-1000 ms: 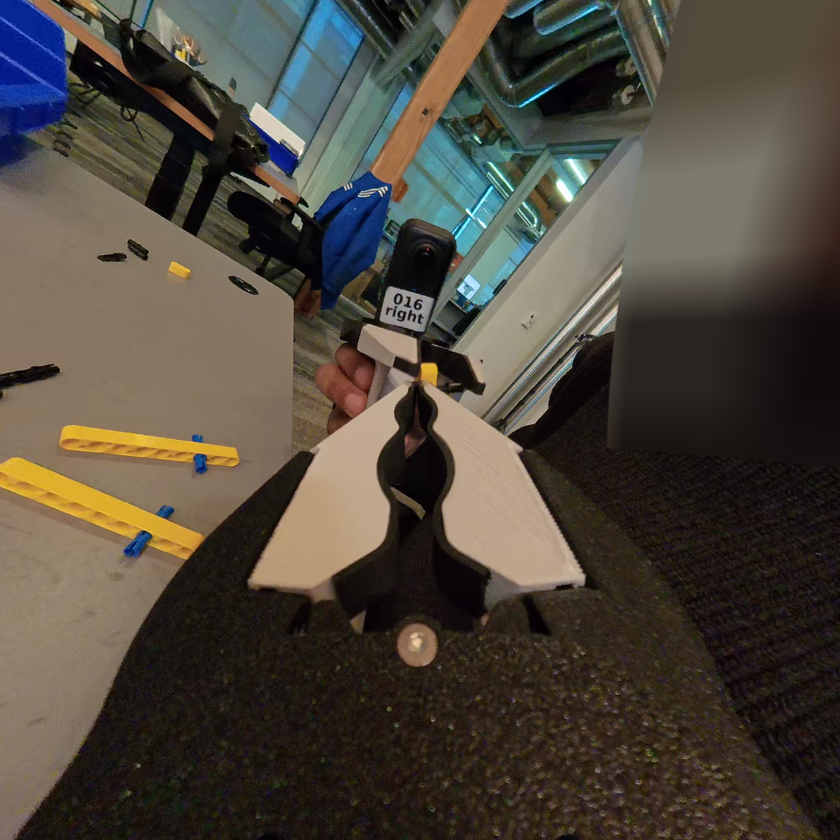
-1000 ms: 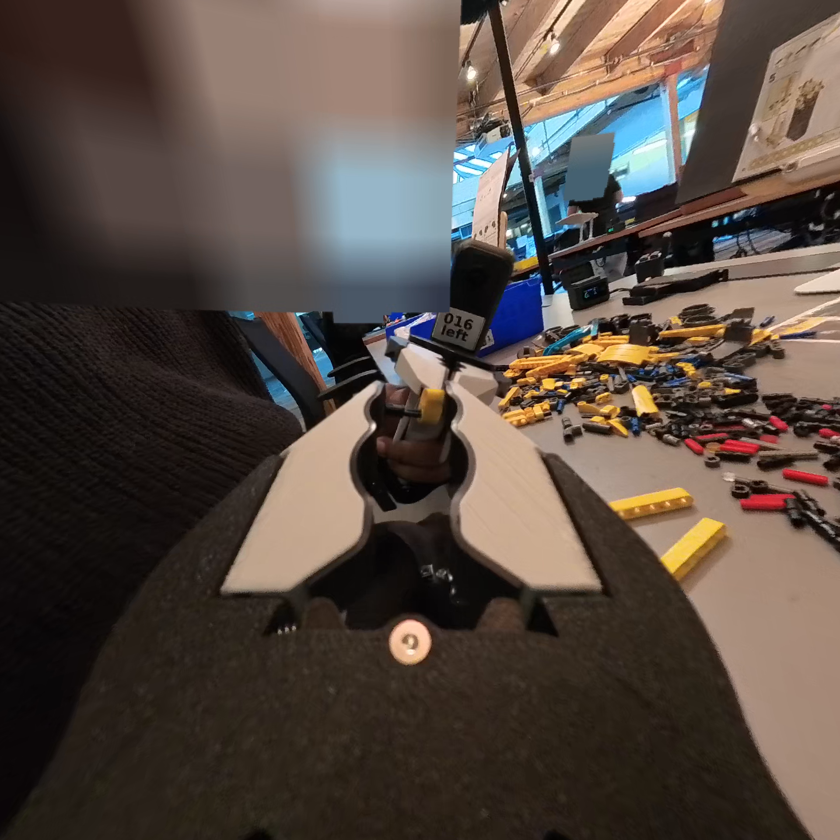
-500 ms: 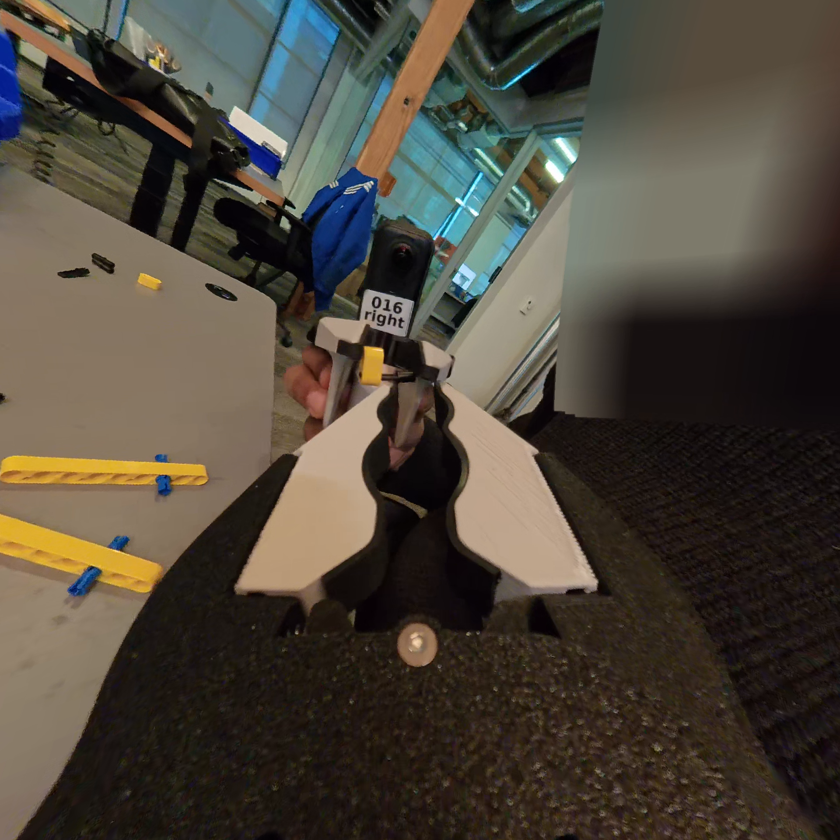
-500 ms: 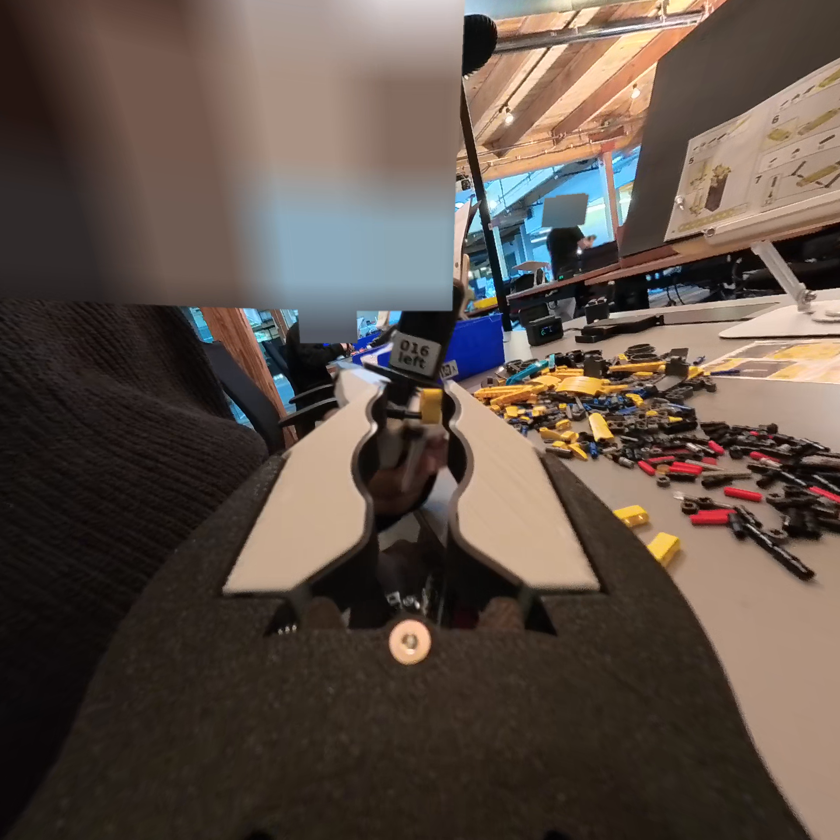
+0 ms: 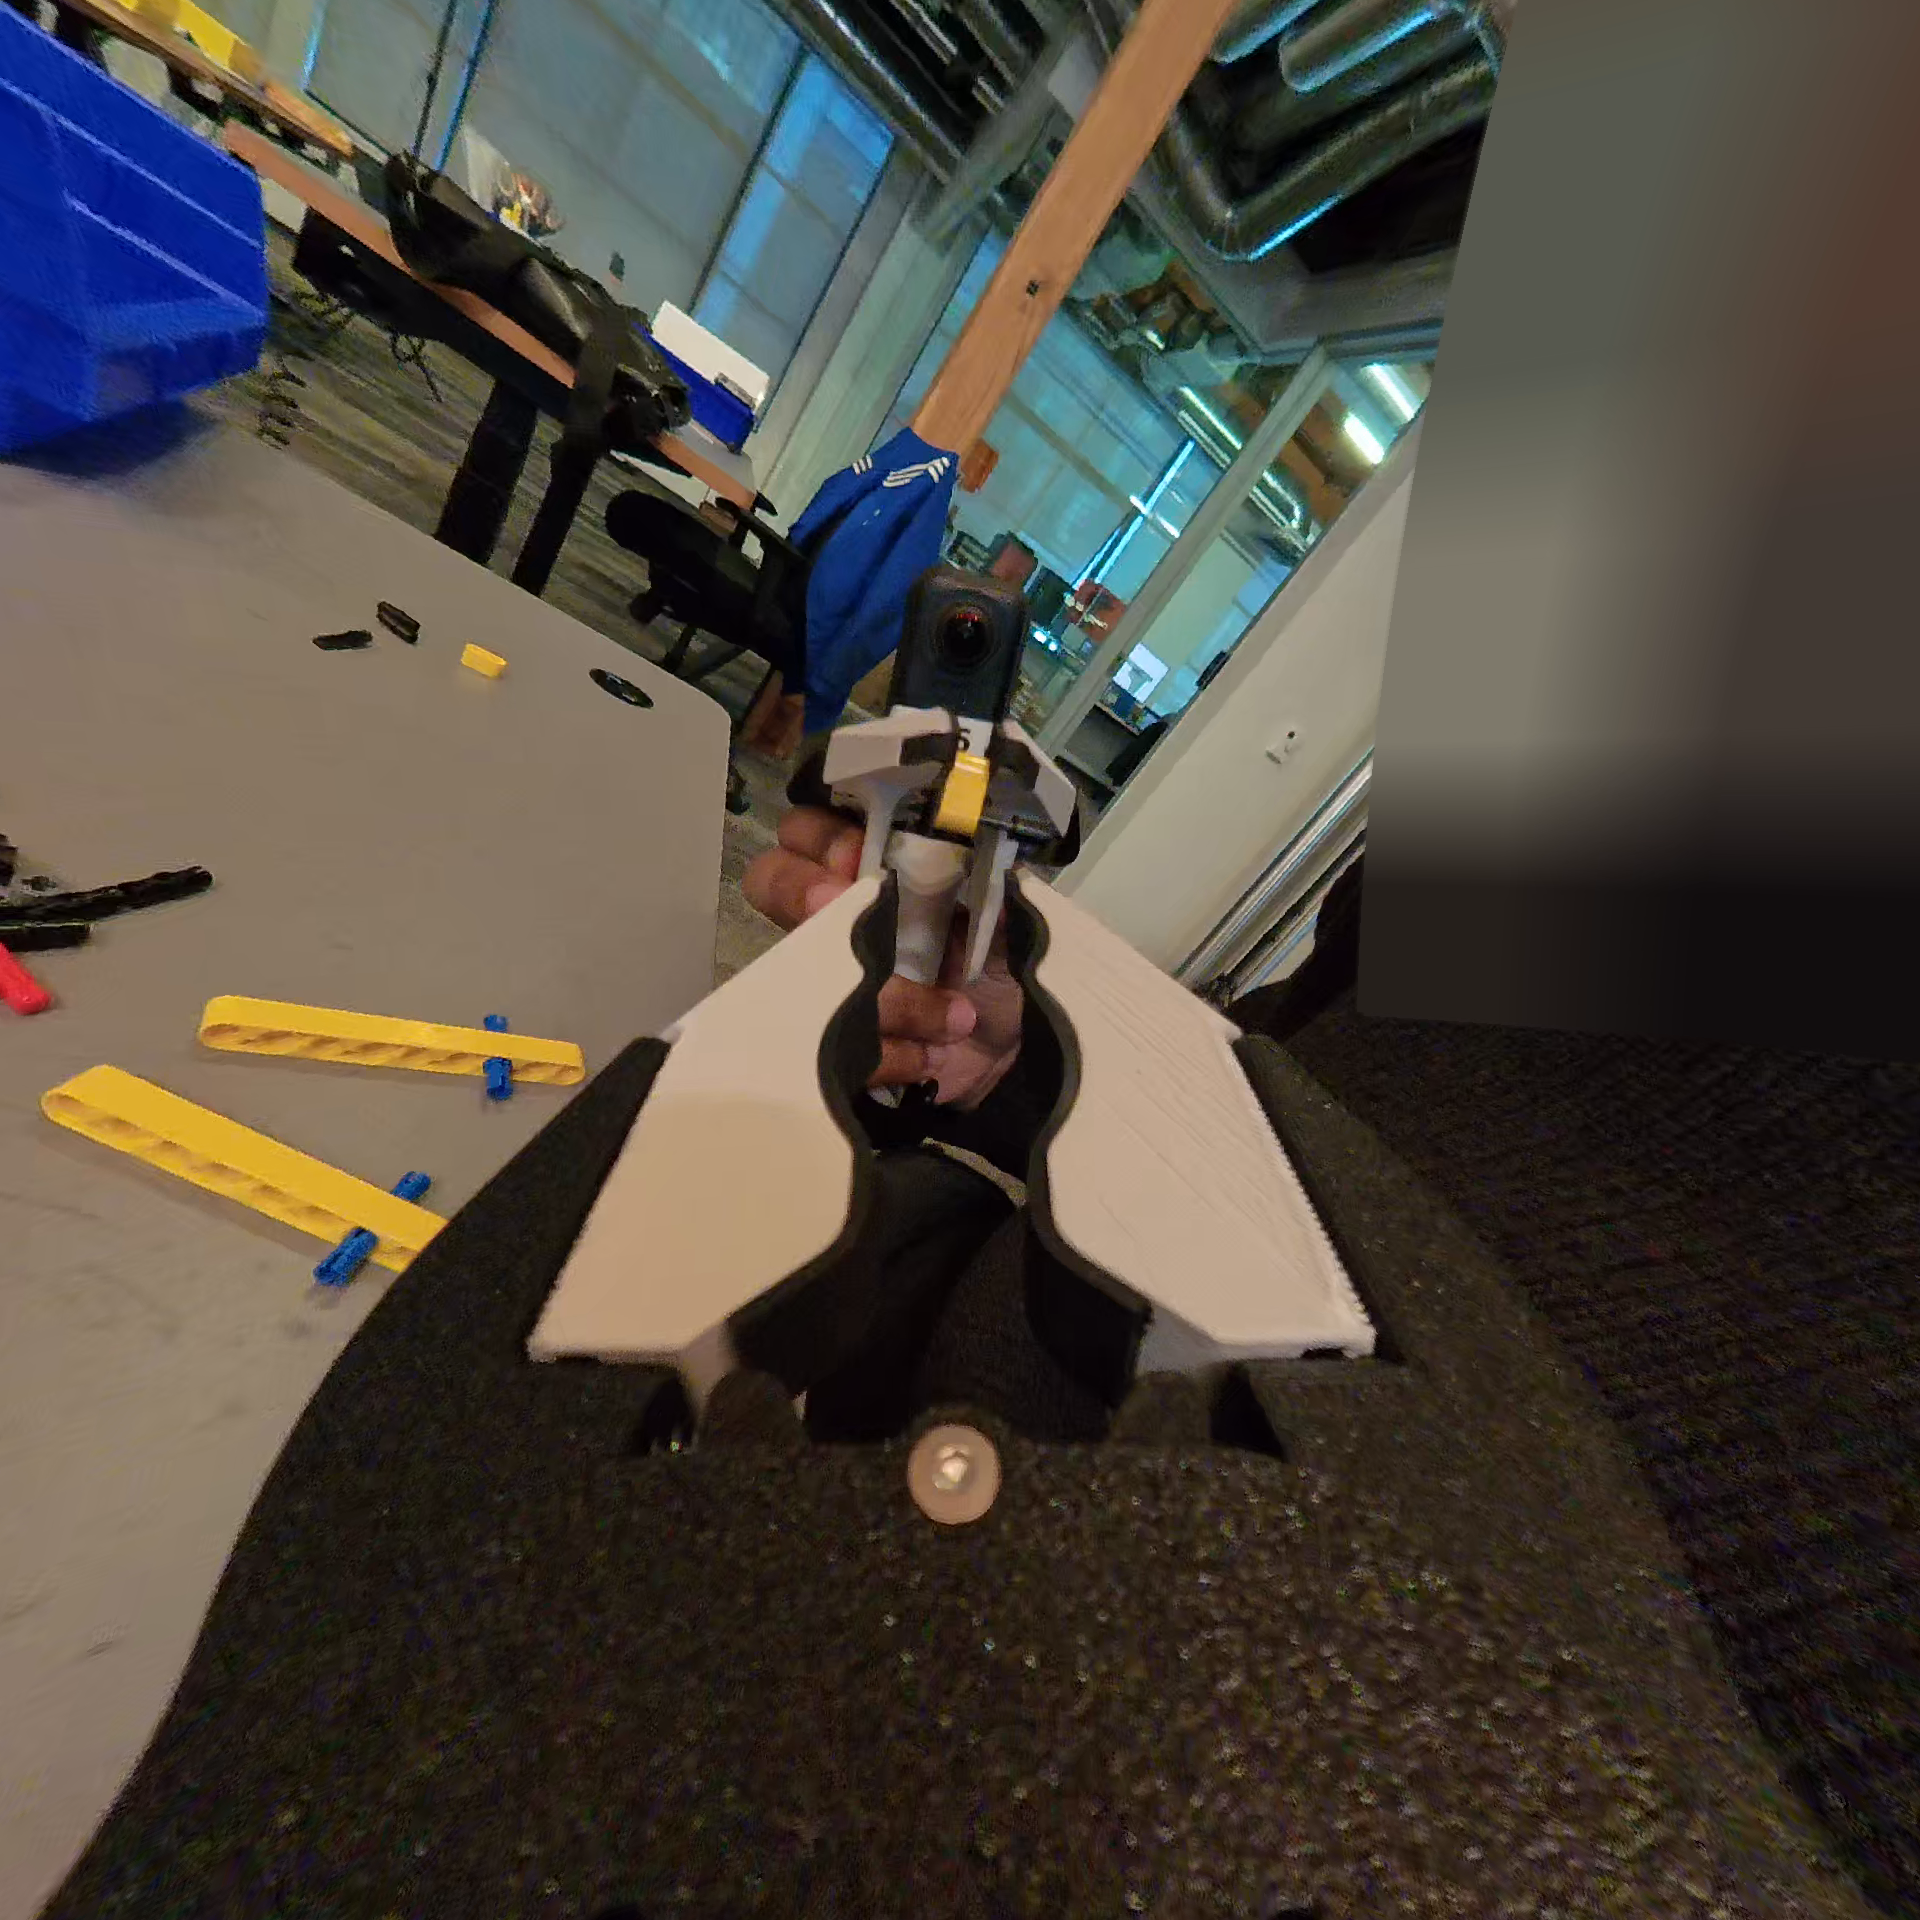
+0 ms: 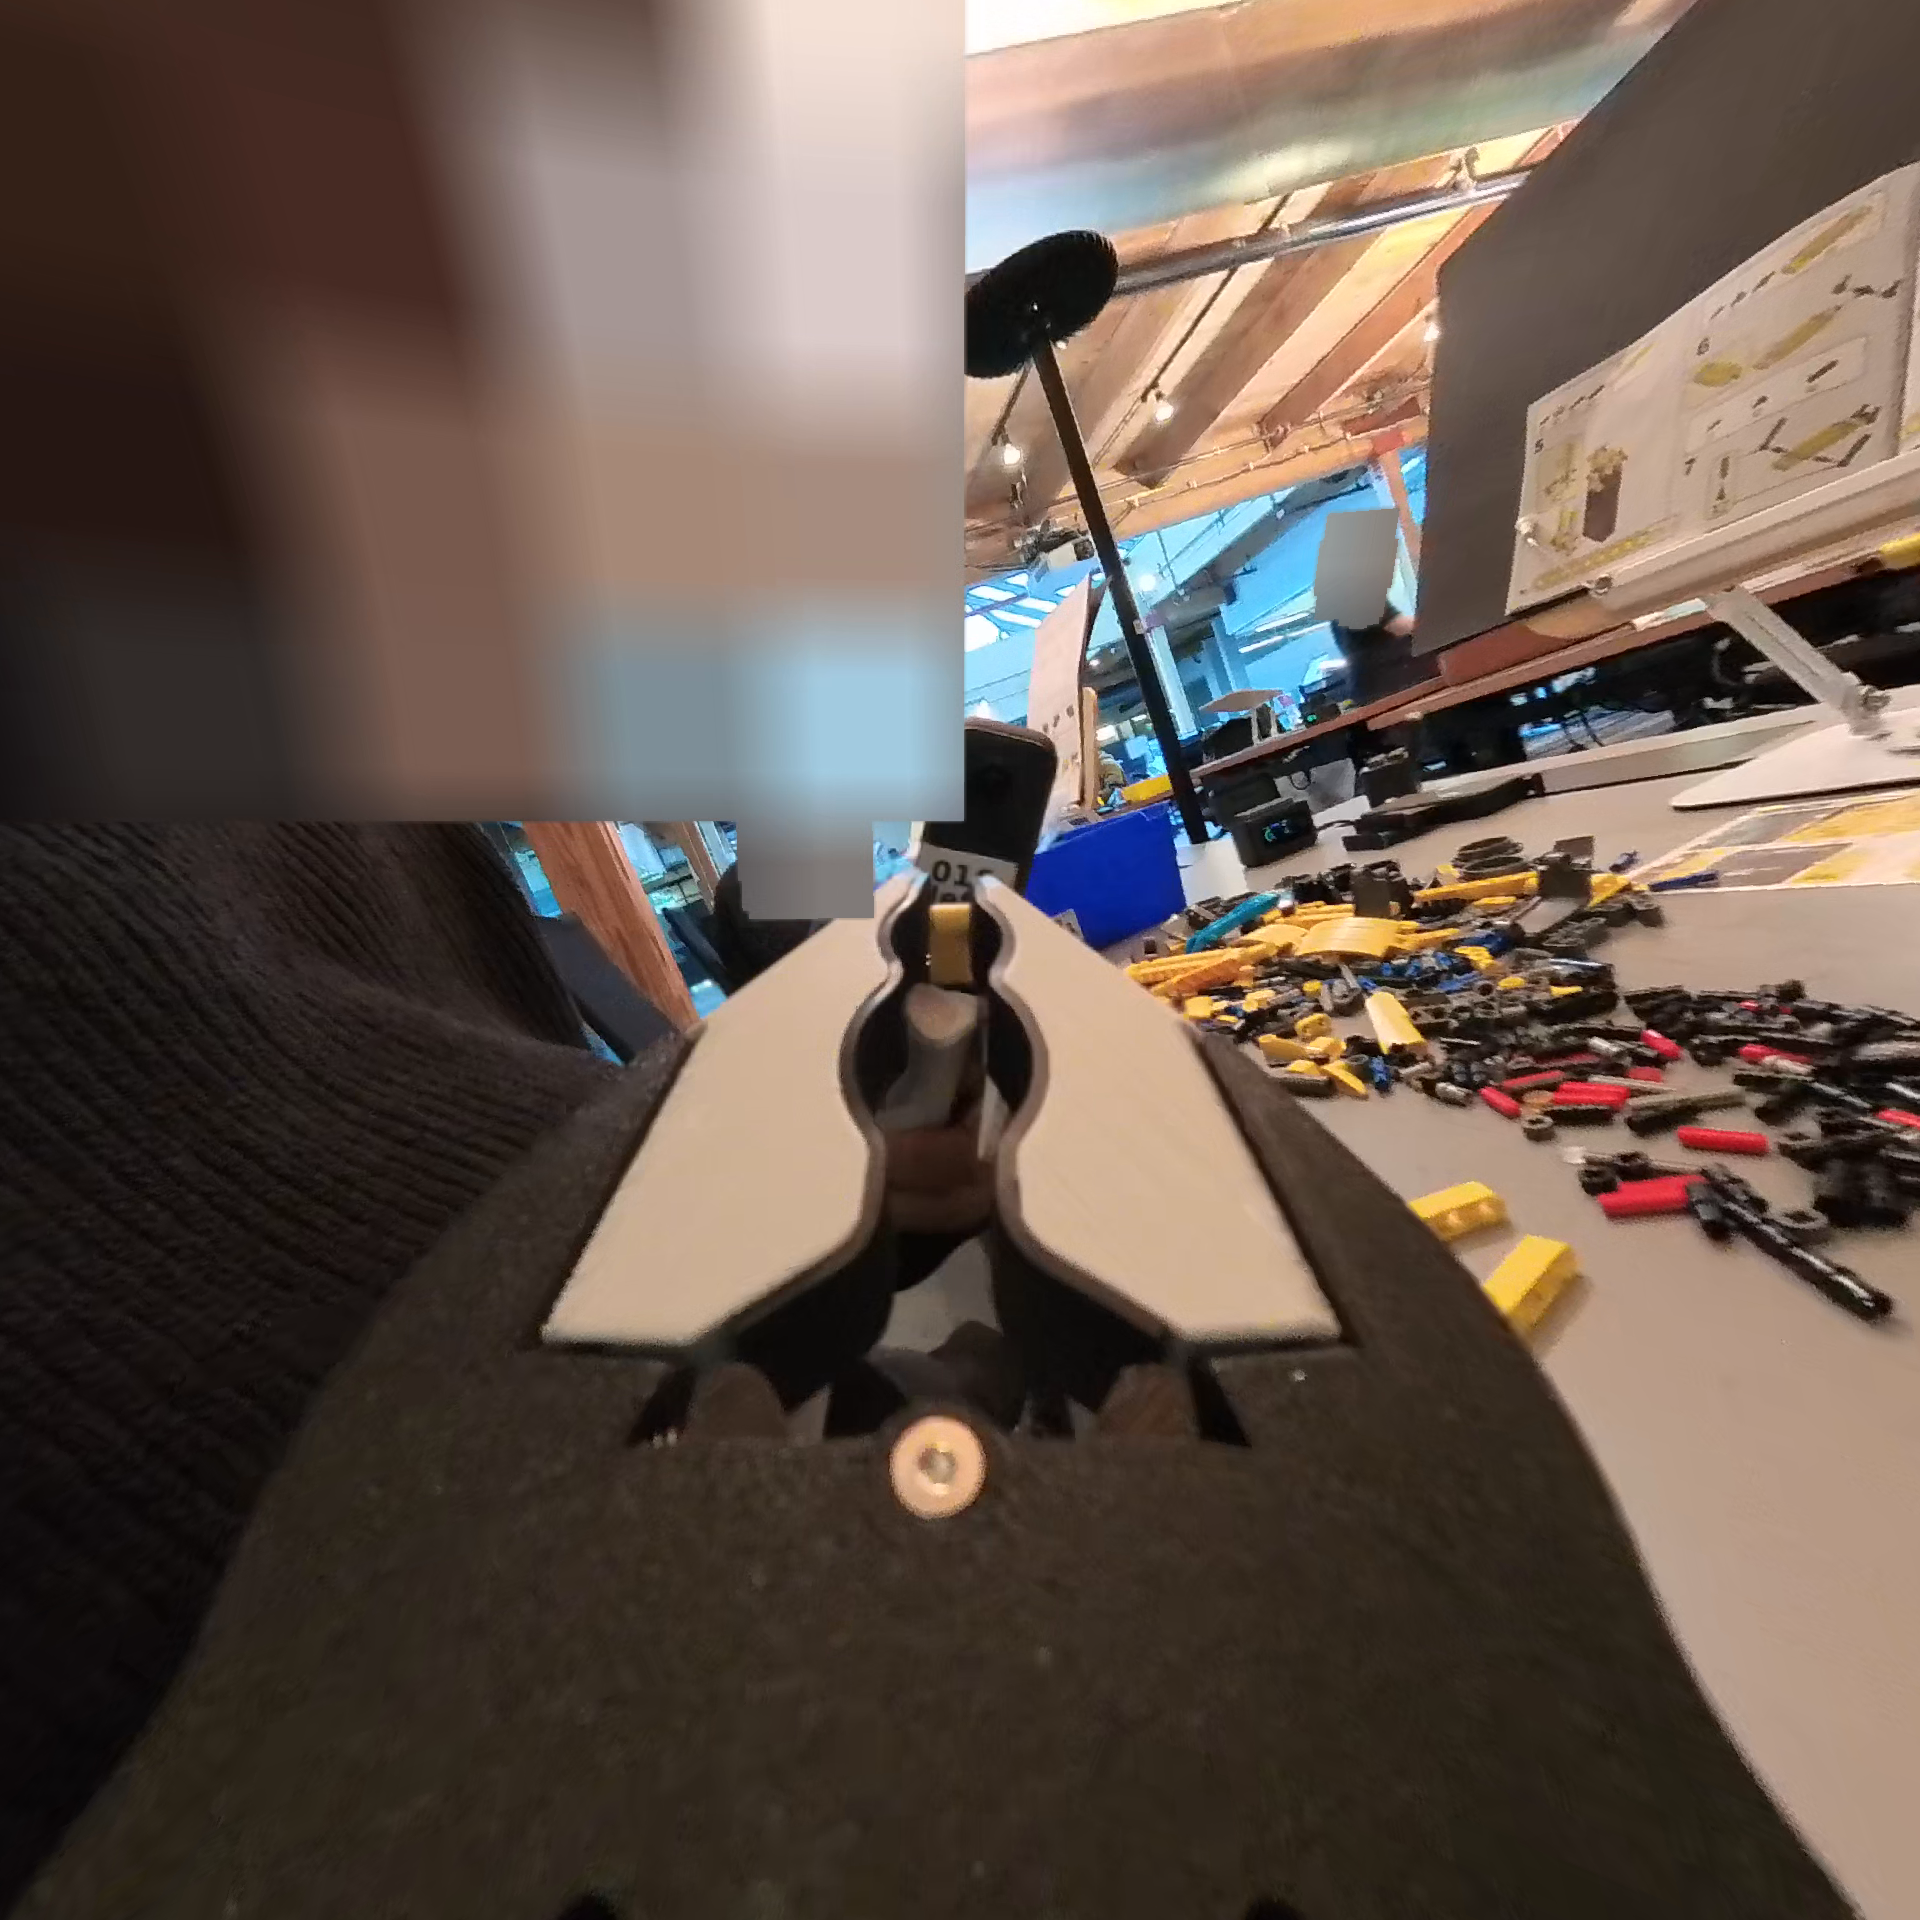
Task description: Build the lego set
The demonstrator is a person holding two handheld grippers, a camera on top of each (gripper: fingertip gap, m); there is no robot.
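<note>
My two grippers face each other tip to tip above the edge of the grey table (image 5: 416,810). My right gripper (image 6: 953,894) is shut on a small yellow brick piece (image 6: 951,940). In the left wrist view the piece (image 5: 961,795) sits between the right gripper's jaws. My left gripper (image 5: 945,899) is open. Its tips stand on either side of the right gripper's fingers (image 5: 920,904) and grip nothing that I can see. A hand (image 5: 935,1029) holds the right gripper.
Two long yellow beams (image 5: 390,1039) (image 5: 229,1158) with blue pins lie on the table, with a blue bin (image 5: 104,239) behind. A pile of loose parts (image 6: 1455,987), two small yellow bricks (image 6: 1455,1210) and an instruction sheet on a stand (image 6: 1714,384) are on the right. A dark sweater (image 6: 260,1143) is close by. Only a small space, under 4 cm, lies between the two pairs of fingers.
My right gripper has closed on the yellow piece. My left gripper, shut at its tips a second ago, has opened. Both grippers have shifted and tilted a little.
</note>
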